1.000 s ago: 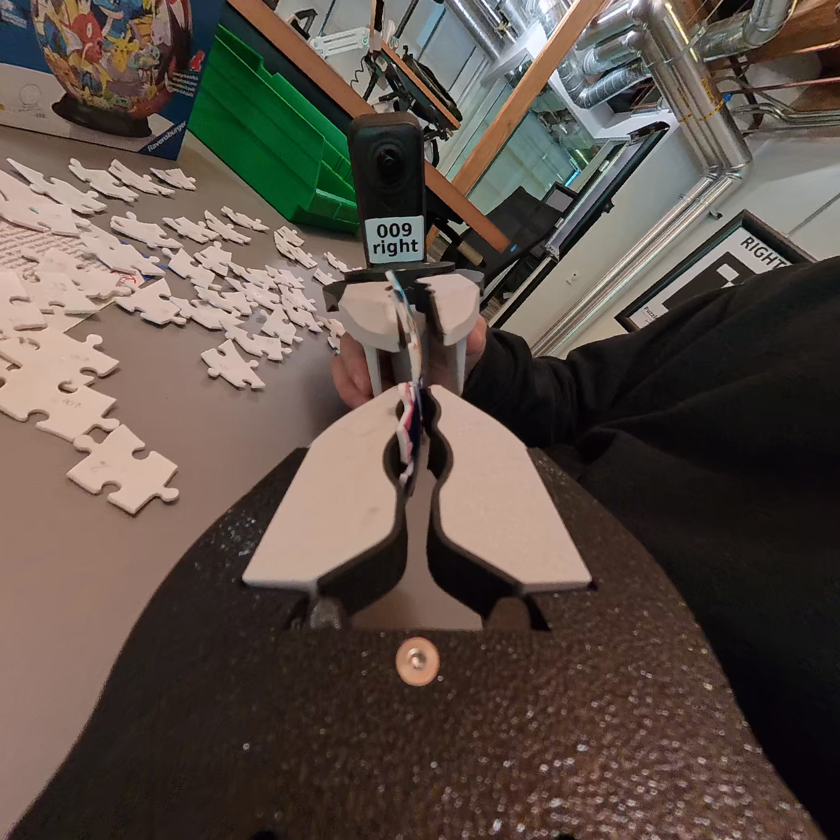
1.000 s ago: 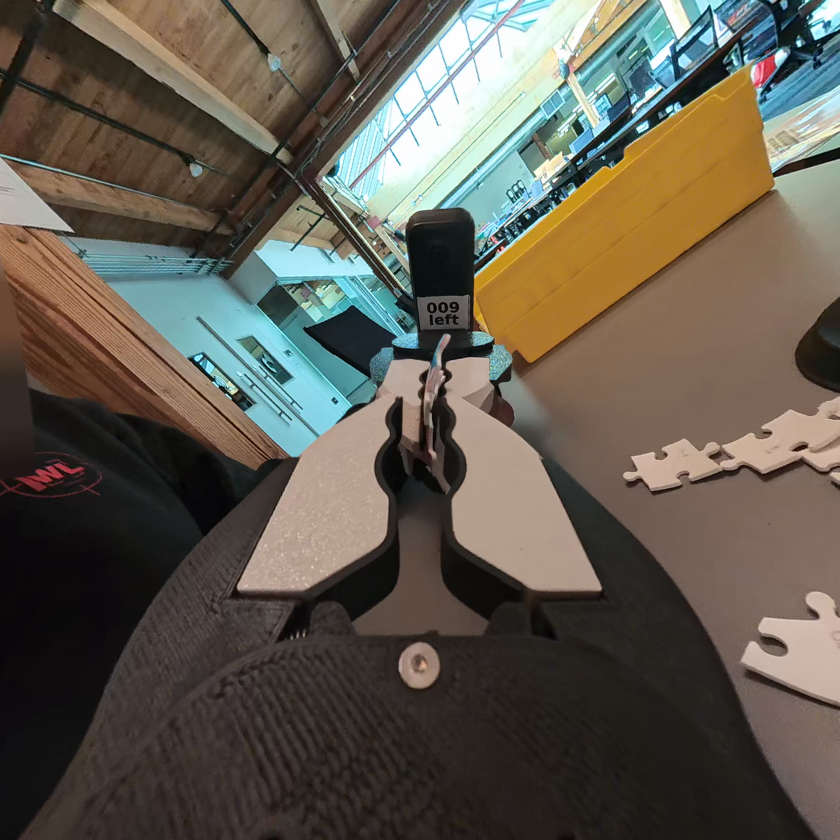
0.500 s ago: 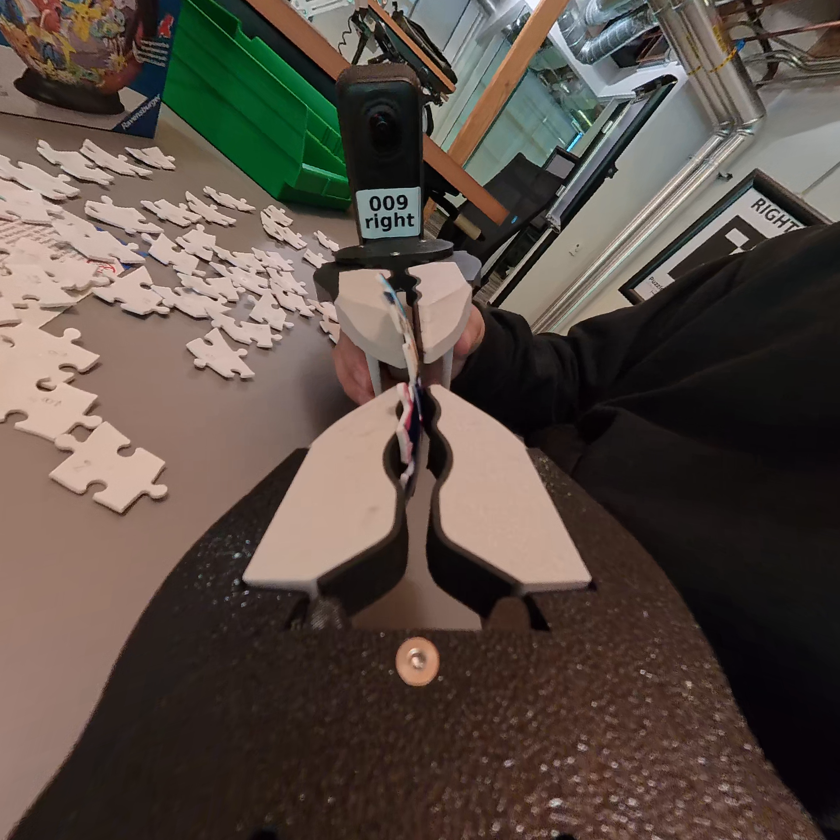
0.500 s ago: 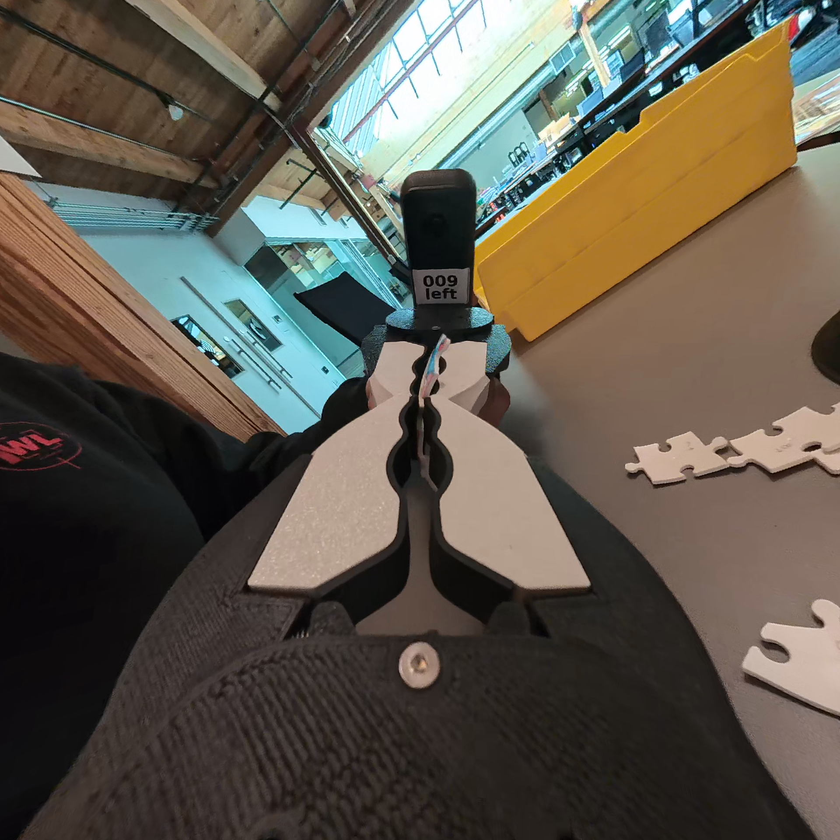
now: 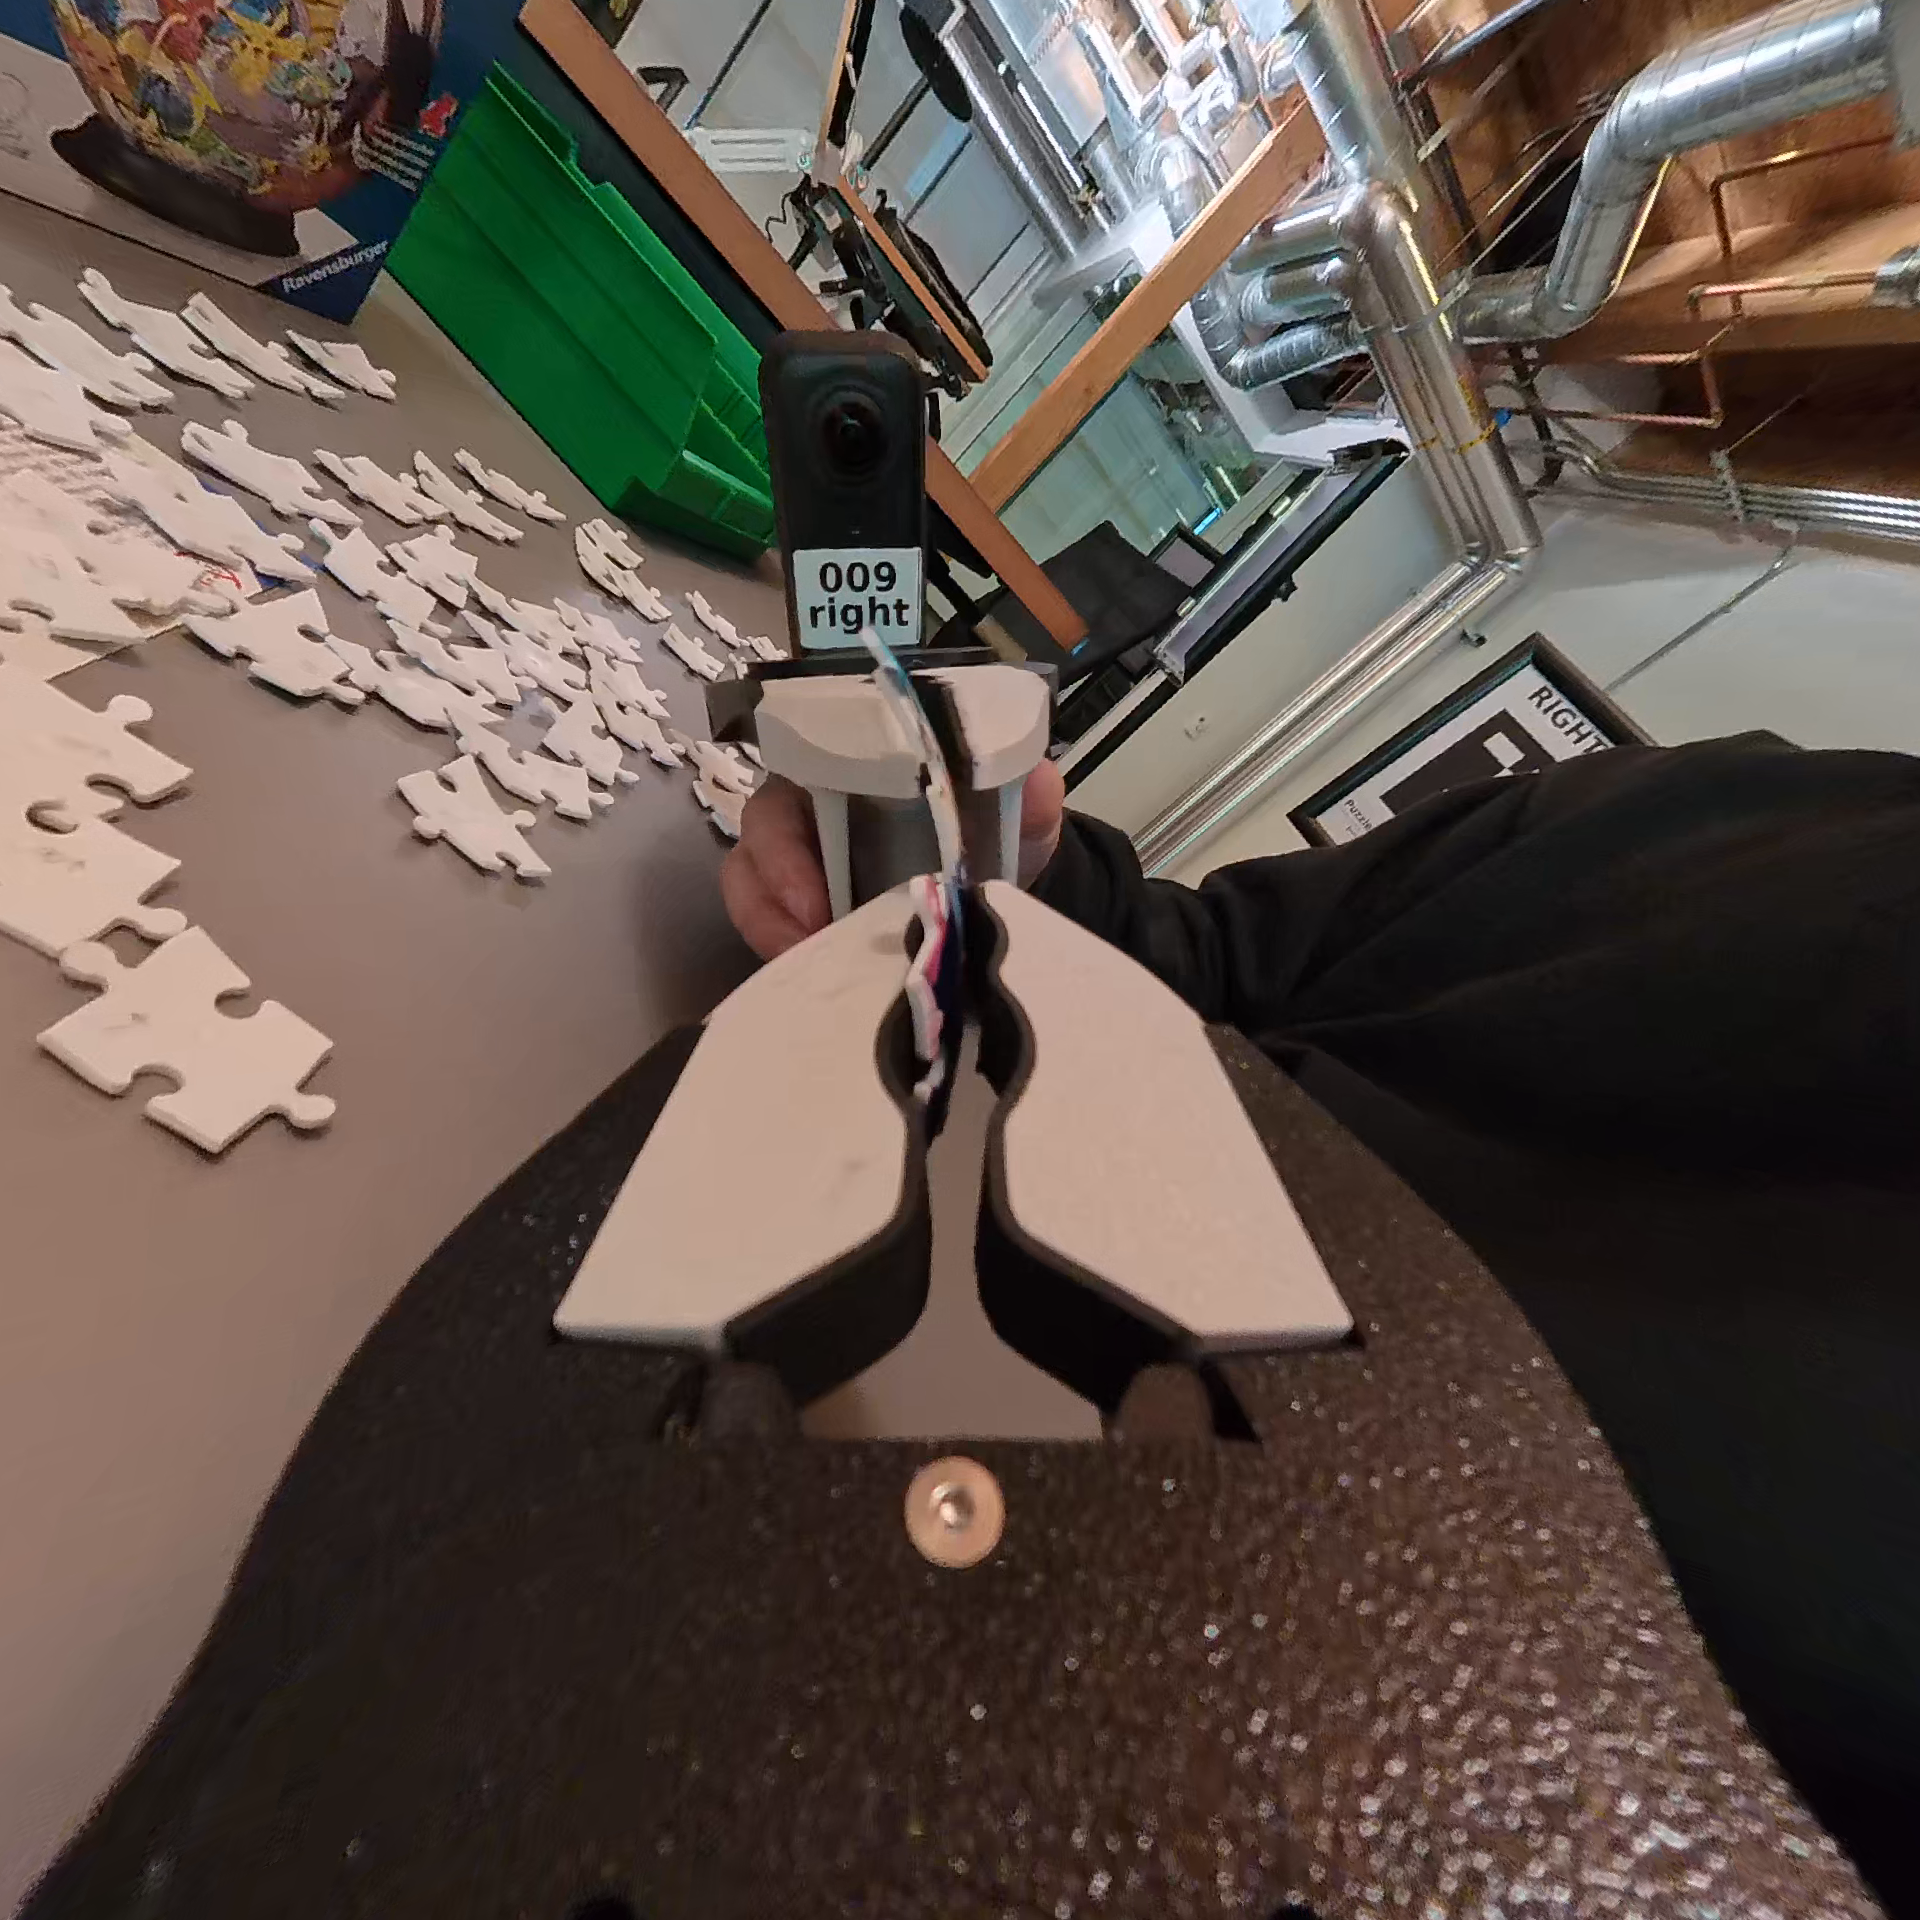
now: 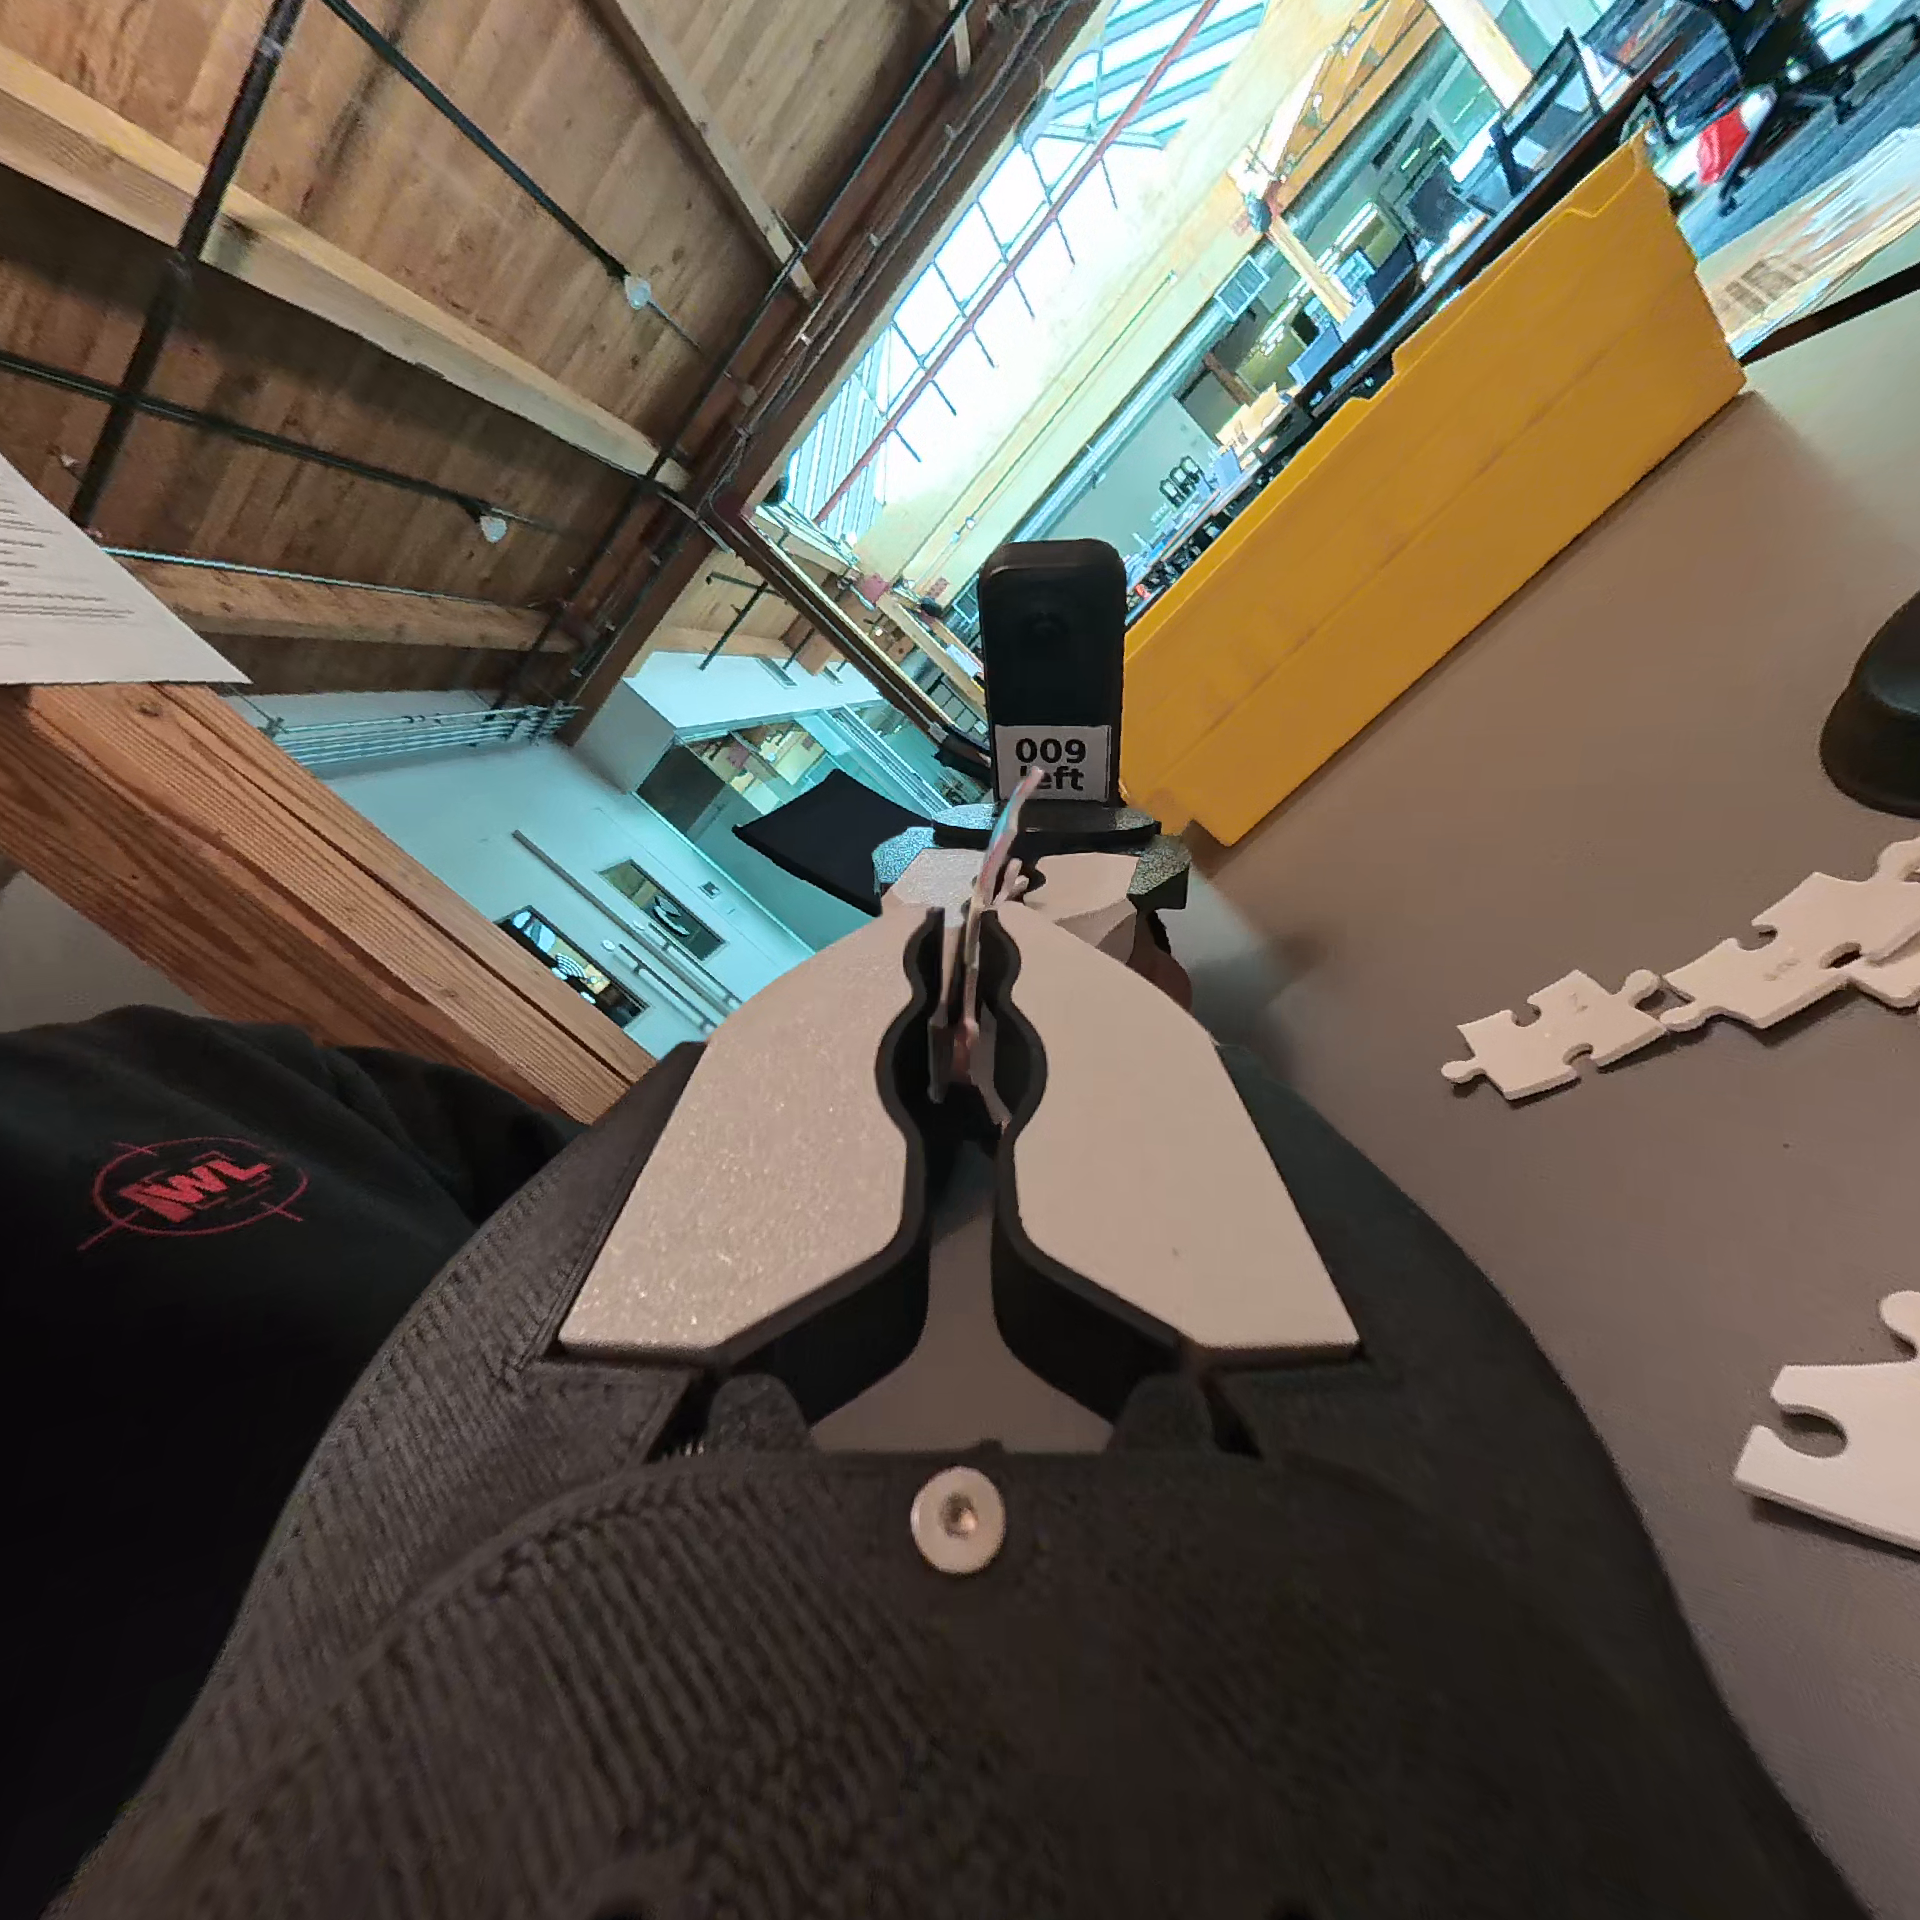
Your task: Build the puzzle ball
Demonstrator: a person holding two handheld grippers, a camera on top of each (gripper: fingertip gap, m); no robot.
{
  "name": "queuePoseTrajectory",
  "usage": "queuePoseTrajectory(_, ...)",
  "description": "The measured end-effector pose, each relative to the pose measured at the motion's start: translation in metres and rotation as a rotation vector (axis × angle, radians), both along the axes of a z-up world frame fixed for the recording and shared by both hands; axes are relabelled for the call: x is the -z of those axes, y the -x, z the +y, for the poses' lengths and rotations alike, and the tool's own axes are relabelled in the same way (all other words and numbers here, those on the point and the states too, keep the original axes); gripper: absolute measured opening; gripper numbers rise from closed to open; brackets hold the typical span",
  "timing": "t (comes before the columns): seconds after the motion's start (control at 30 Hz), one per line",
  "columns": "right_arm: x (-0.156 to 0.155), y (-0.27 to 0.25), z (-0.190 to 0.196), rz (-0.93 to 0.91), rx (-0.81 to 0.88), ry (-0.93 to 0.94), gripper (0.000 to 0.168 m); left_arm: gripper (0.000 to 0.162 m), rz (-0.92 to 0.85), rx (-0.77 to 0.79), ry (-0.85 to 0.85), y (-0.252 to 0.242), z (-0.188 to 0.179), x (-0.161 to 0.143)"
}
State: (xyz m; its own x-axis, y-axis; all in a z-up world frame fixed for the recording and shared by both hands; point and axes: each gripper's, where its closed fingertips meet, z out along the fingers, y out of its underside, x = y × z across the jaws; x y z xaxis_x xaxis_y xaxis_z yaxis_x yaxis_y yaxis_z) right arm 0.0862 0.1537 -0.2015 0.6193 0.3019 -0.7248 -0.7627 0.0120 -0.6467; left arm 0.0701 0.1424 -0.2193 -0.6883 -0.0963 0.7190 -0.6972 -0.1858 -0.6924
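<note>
A grey table (image 5: 436, 1039) fills the near ground. At its far edge stands a green bin (image 5: 582, 343), and beyond the bin a slanting wooden beam (image 5: 1132, 312) crosses in front of silver ducts (image 5: 1455, 343) on a white wall. Below the ducts leans a black-framed sign (image 5: 1475, 748). On the table's other side sits a yellow bin (image 6: 1434, 520). Above it a long skylight (image 6: 987, 270) lets in daylight beside a plank ceiling (image 6: 416, 208) crossed with dark rods.

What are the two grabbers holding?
Left gripper and right gripper each pinch a puzzle piece edge-on at their tips, second piece meeting it.
</note>
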Motion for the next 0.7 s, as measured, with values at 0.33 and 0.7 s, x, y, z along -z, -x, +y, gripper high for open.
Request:
queuePoseTrajectory(0.33, 0.0067, 0.0064, 0.0050, -0.077, -0.010, 0.047, 0.002, 0.003, 0.005, 0.003, -0.032, 0.0004, -0.0026, 0.0041)
queuePoseTrajectory(0.7, 0.0009, 0.0025, 0.0008, -0.019, -0.022, 0.013, 0.002, 0.008, -0.065, -0.035, -0.081, -0.0025, -0.0008, 0.0034)
